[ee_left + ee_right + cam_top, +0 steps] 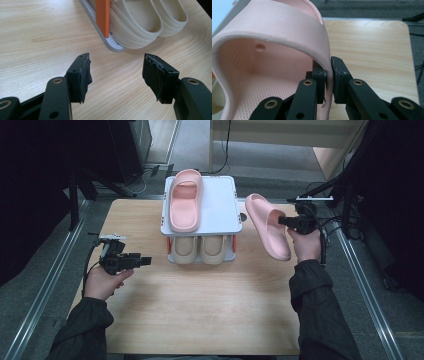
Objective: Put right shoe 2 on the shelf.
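Nearest the person, the left gripper (145,260) rests low over the light wooden table (200,310) with its jaws apart and empty, aimed at the rack's lower tier. Further out, the right gripper (283,221) pinches the strap edge of a pink foam slipper (267,226), held tilted in the air just right of the white two-tier shoe rack (220,207). The right half of its top shelf lies bare beside the matching pink slipper (185,200), likely the landing spot; the beige slippers (198,250) fill the tier below.

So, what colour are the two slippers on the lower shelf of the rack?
The lower slippers are cream, clearest in the left gripper view.
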